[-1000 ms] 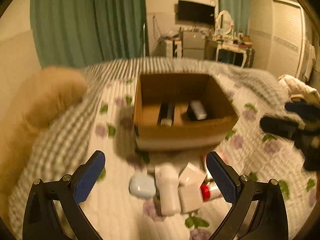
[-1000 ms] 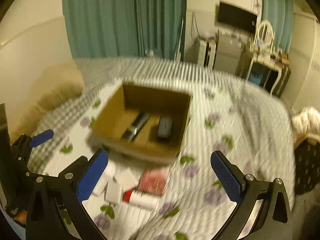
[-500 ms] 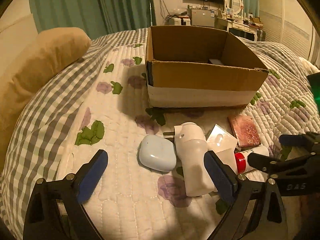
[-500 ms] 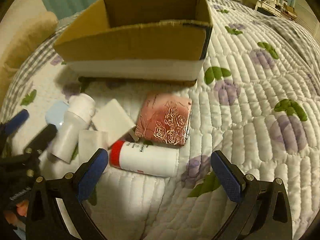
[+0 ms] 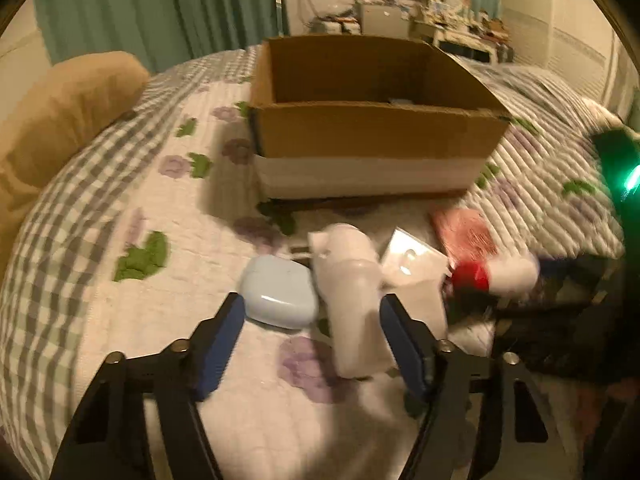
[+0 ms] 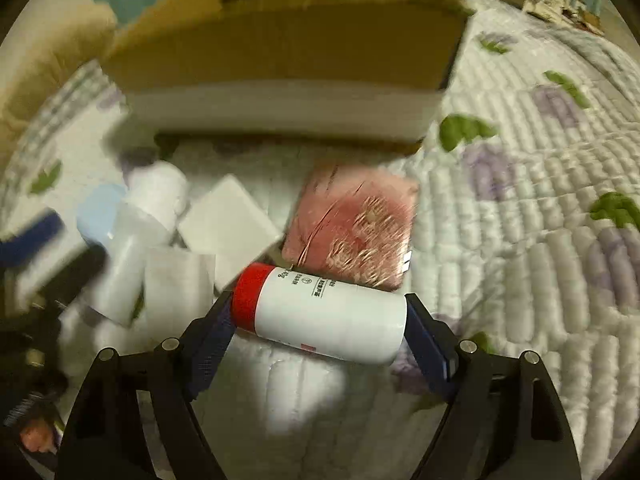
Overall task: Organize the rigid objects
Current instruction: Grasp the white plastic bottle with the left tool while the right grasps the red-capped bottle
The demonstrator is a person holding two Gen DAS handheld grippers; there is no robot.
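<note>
I hold 2 hand-held grippers over the quilted bed, each with 2 blue-padded fingers. My right hand-held gripper pinches 1 white bottle with a red cap: the bottle lies on its side across my view, the cap end against the left pad and the flat base against the right pad. My left hand-held gripper is spread, its fingers either side of the lower end of 1 white plug-in device; through the blur I cannot tell whether the right pad touches it, and the left pad stands clear of it.

Lying loose on the quilt I count 6 things:
- 1 pale blue rounded case, touching the white device's left side
- the white device itself
- 2 flat white boxes, one partly over the other, just right of the device
- 1 pink embossed case, just behind the bottle
- the bottle

1 open cardboard box with a white band along its base stands behind the cluster, near but apart from it. From this low angle I see only a sliver of 1 item inside it. 1 tan pillow lies at the left edge of the bed.
</note>
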